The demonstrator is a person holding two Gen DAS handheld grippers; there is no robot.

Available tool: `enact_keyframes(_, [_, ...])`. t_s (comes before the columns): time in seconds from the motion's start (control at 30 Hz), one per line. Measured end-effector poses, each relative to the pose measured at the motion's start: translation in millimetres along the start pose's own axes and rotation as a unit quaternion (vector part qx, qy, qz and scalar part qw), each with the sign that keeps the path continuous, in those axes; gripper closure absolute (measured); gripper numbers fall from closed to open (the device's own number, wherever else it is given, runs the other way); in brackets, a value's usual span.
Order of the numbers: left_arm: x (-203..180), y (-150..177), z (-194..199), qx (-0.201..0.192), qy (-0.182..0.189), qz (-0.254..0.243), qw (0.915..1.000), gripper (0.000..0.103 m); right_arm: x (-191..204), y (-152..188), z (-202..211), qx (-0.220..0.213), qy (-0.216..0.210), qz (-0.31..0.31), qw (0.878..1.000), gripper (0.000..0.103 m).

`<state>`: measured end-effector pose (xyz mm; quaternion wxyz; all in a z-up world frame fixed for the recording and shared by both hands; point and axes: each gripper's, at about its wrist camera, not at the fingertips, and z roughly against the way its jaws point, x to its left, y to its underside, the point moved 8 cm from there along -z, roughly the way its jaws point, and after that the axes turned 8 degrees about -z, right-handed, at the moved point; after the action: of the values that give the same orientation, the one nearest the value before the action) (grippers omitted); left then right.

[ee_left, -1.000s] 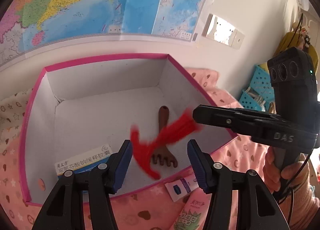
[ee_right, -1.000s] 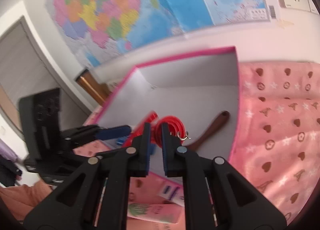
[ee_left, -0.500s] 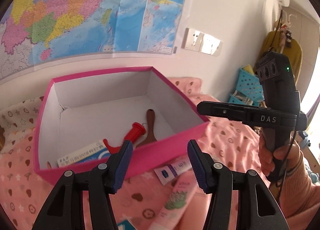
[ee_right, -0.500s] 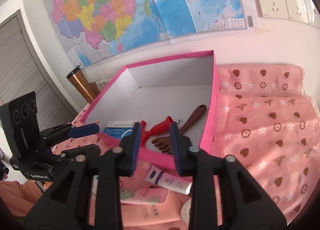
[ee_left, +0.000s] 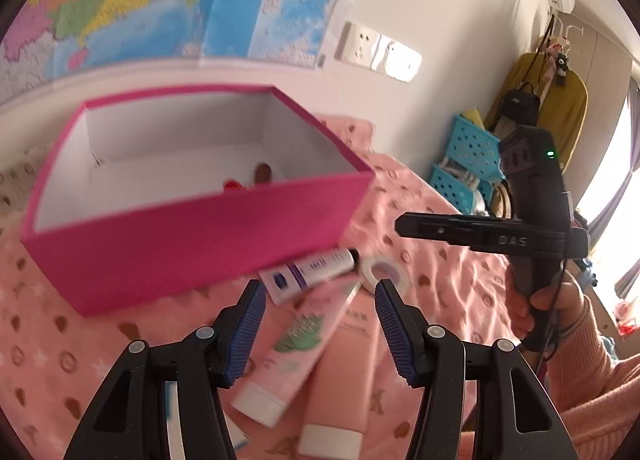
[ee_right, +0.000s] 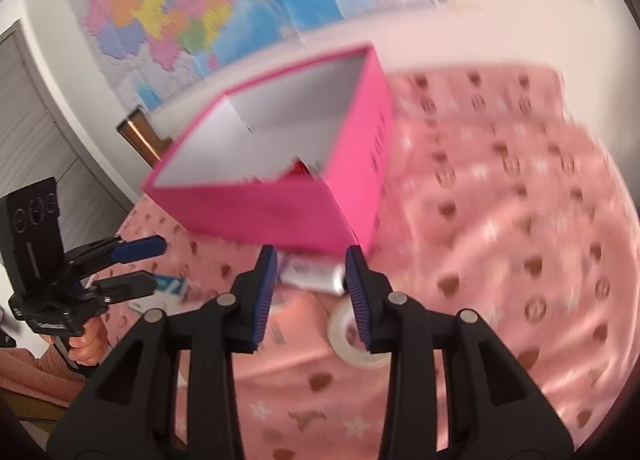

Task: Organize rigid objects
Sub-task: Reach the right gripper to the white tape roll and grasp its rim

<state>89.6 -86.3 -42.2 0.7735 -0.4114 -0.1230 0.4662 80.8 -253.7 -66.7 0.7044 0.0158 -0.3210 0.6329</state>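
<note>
A pink box (ee_left: pixel 192 236) with a white inside stands on the pink cloth; it also shows in the right wrist view (ee_right: pixel 288 211). Only a red piece (ee_left: pixel 234 184) and a brown handle tip (ee_left: pixel 263 171) show inside it. In front of the box lie a small white tube (ee_left: pixel 308 272), a tape roll (ee_left: pixel 384 270), and two pink tubes (ee_left: pixel 296 348). My left gripper (ee_left: pixel 320 324) is open and empty above the pink tubes. My right gripper (ee_right: pixel 311 292) is open and empty above the white tube (ee_right: pixel 316 276) and the tape roll (ee_right: pixel 352 344).
A map covers the wall (ee_left: pixel 160 3) behind the box. Blue baskets (ee_left: pixel 468 163) stand at the right. A small blue-and-white box (ee_right: pixel 160 292) lies on the cloth near the left gripper (ee_right: pixel 136 268). The pink cloth (ee_right: pixel 520 260) stretches to the right.
The red object left my right gripper and now lies in the box. Both grippers pulled back and down from the box to the tubes in front. My right gripper opened wider.
</note>
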Motion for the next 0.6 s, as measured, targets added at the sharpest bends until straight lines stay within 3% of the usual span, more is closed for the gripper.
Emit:
enact_keyframes(0.23, [-17.2,15.9,-14.8,0.025,0.015,-0.001,0.9996,0.046,-33.3,18.4,-12.0,0.025,0.035,-0.034,0.999,0.065])
enact_keyframes(0.6, [-31.4,19.9,-28.4,0.041,0.023,-0.006,0.9989,0.046,-47.7,24.4,-25.9,0.035,0.077,-0.021,0.996,0.065])
